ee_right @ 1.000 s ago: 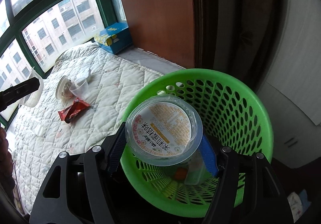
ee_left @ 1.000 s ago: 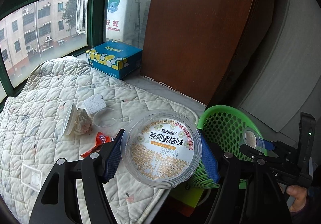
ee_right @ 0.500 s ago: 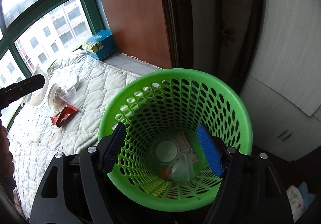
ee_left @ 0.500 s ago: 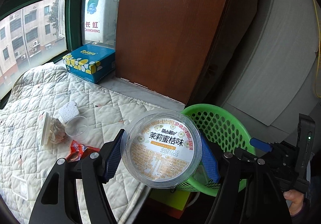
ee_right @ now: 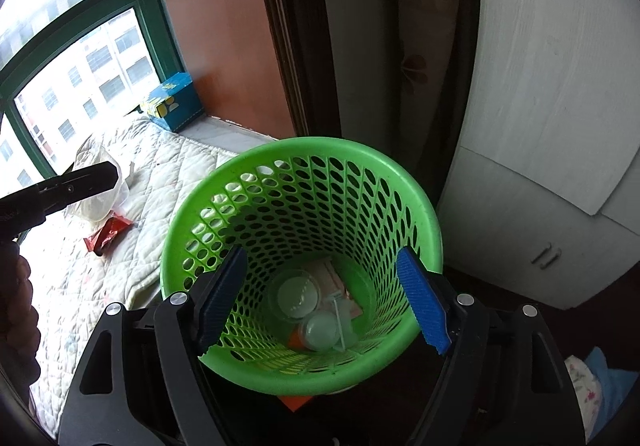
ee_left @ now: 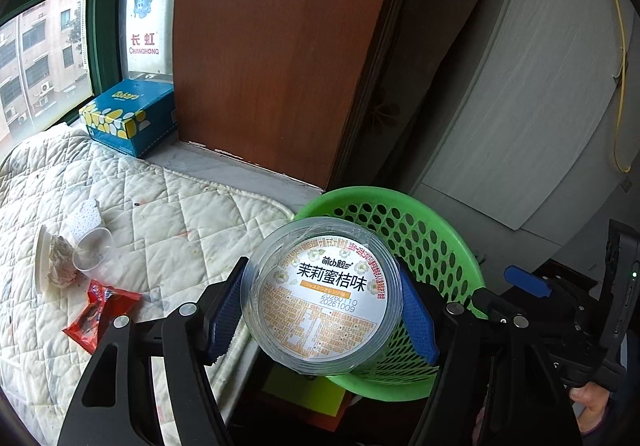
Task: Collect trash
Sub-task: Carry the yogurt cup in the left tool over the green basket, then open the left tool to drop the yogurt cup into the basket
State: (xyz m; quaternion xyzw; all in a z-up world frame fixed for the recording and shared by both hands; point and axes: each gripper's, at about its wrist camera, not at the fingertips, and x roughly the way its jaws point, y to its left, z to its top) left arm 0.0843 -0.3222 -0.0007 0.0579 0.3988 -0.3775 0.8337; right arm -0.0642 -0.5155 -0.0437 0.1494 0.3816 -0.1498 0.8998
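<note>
My left tool (ee_left: 322,306) pinches a plastic tub (ee_left: 320,300) beside the green basket (ee_right: 424,206); my right tool (ee_right: 320,294) is spread over it, tubs (ee_right: 298,294) inside.

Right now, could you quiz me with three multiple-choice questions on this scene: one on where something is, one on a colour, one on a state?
1. Where does the red wrapper lie?
A. in the basket
B. on the quilted pad
C. on the tissue box

2. What colour is the basket?
A. green
B. red
C. white

3. What is the left gripper doing?
A. open, empty
B. shut on a labelled plastic tub
C. shut on a wrapper

Answers:
1 B, it lies on the pad beside a clear cup.
2 A, its perforated wall is bright green.
3 B, the blue pads press the tub's sides.
</note>
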